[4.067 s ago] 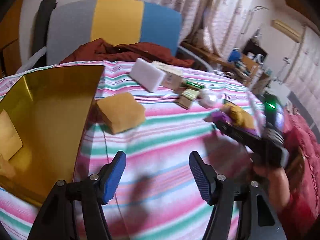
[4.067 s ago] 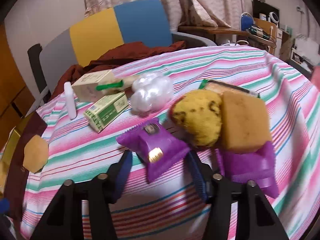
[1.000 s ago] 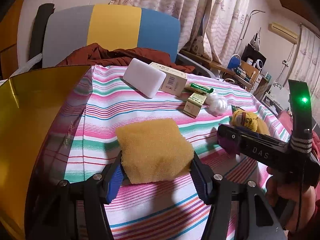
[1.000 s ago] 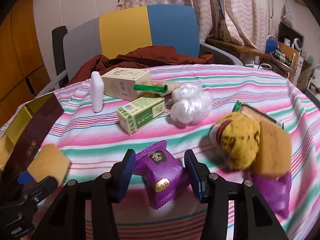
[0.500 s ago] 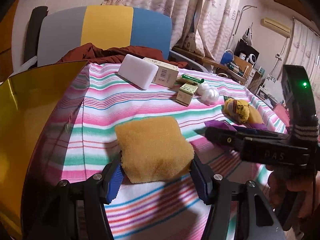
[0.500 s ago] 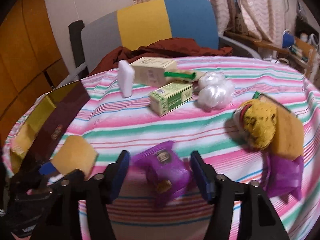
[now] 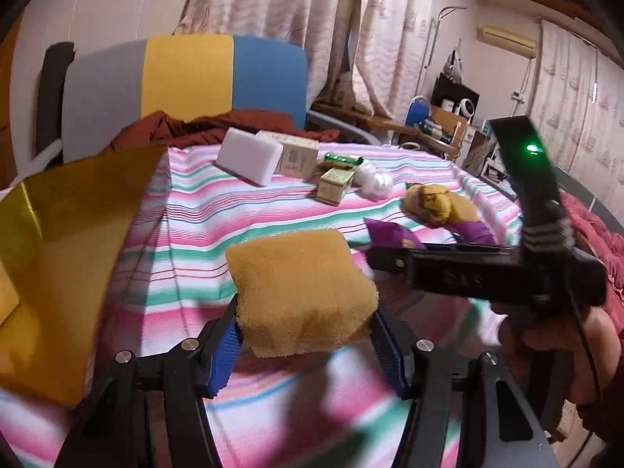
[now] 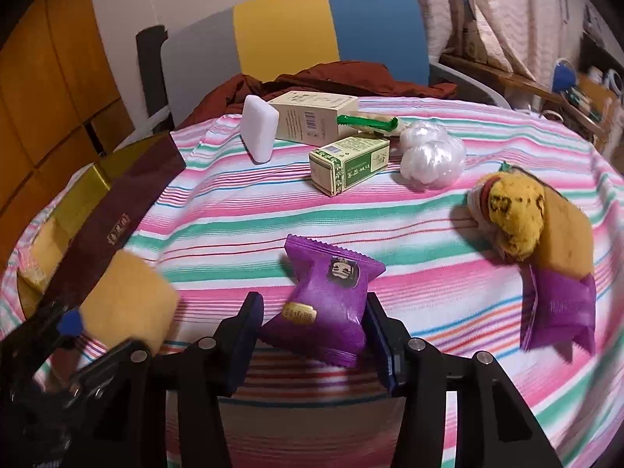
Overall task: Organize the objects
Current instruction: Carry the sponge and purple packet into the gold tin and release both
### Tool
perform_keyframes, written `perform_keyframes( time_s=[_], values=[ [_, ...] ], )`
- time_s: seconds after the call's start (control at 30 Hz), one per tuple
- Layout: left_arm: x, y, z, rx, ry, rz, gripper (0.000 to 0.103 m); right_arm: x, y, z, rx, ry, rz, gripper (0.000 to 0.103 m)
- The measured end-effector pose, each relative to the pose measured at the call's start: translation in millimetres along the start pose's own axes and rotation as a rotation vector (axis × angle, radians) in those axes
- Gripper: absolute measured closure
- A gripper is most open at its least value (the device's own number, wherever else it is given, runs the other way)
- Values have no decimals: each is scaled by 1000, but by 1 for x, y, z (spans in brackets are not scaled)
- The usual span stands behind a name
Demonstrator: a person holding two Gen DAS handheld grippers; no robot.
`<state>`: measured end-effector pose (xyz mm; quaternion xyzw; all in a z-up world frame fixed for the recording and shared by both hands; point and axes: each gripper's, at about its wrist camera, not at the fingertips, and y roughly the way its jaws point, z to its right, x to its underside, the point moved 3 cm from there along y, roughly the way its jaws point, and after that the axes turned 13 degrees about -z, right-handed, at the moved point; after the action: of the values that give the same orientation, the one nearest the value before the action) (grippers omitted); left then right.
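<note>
The cloth (image 8: 390, 202) was striped pink, green, white and blue. The sponge (image 7: 300, 288) was ochre yellow, the packet (image 8: 331, 300) purple with a small dark face. The box (image 7: 78, 202) shone gold inside, maroon outside. The chair (image 8: 296, 31) ran grey, yellow, blue. The block (image 8: 259, 126) was white, the carton (image 8: 349, 163) green and cream. Pads (image 7: 222, 351) were blue.

L tongs (image 7: 304, 345) clamped; R tongs (image 8: 312, 337) closing.
</note>
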<state>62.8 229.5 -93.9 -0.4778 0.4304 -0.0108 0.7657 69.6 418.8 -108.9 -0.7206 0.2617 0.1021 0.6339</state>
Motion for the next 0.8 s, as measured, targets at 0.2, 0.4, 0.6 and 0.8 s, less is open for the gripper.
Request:
perform_keyframes(
  time_s=[0.2,0.4,0.6,0.8],
  values=[
    [10,-45,-12,19,-39,68,41,8,-13,-23,-105,44,33,51],
    [8,-81,-49,-28,-133,114,41,7,-32,-71,-190,-19,71,51],
    [7,-107,-102,-119,-228,126,41,2,-45,-132,-271,-110,101,51],
    [19,-117,-143,-189,-288,106,41,1,-47,-196,-334,-209,99,51]
  ],
)
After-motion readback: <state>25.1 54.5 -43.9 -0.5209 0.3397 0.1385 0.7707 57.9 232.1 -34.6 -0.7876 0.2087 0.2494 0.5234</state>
